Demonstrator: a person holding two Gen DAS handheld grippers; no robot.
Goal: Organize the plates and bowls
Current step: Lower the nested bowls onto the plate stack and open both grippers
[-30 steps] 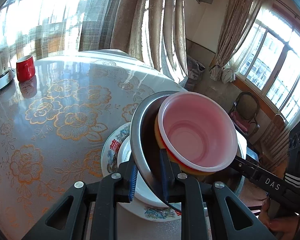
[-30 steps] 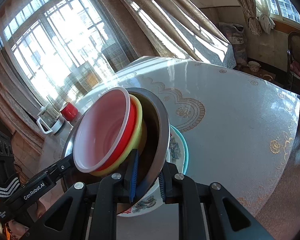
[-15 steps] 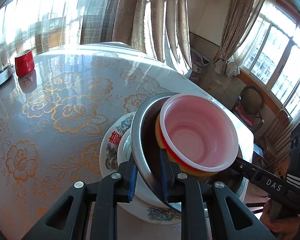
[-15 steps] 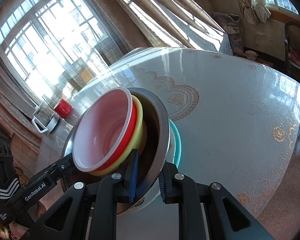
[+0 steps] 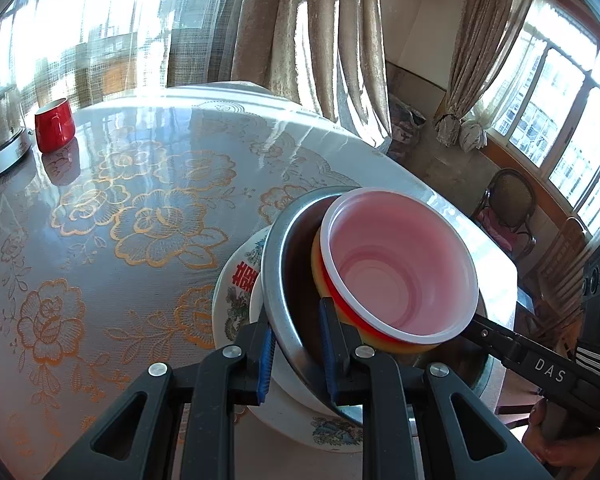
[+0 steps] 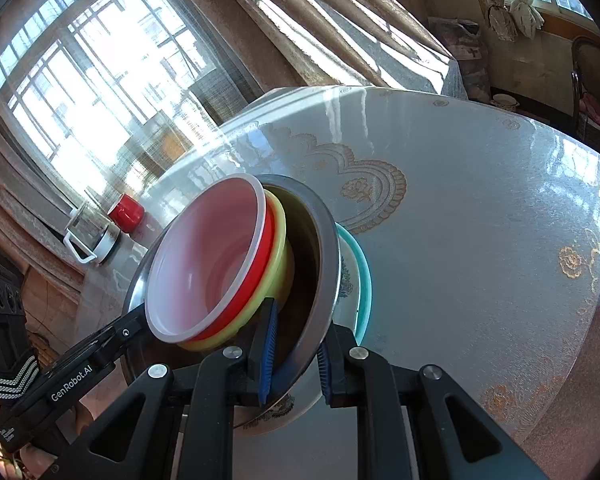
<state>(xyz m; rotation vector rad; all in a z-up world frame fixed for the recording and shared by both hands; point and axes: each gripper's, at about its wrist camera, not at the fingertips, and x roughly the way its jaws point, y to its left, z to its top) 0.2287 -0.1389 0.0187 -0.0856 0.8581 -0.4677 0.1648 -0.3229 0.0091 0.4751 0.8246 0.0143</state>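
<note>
Together, the steel bowl (image 5: 284,280) with its nested bowls is clamped at opposite rims by the left claw (image 5: 298,354) and right claw (image 6: 294,354), above plates (image 5: 236,292).

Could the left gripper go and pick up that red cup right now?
Probably not yet. The left gripper is shut on the rim of the metal bowl, which holds stacked plastic bowls. The red cup stands far across the table, though nothing blocks the way.
</note>
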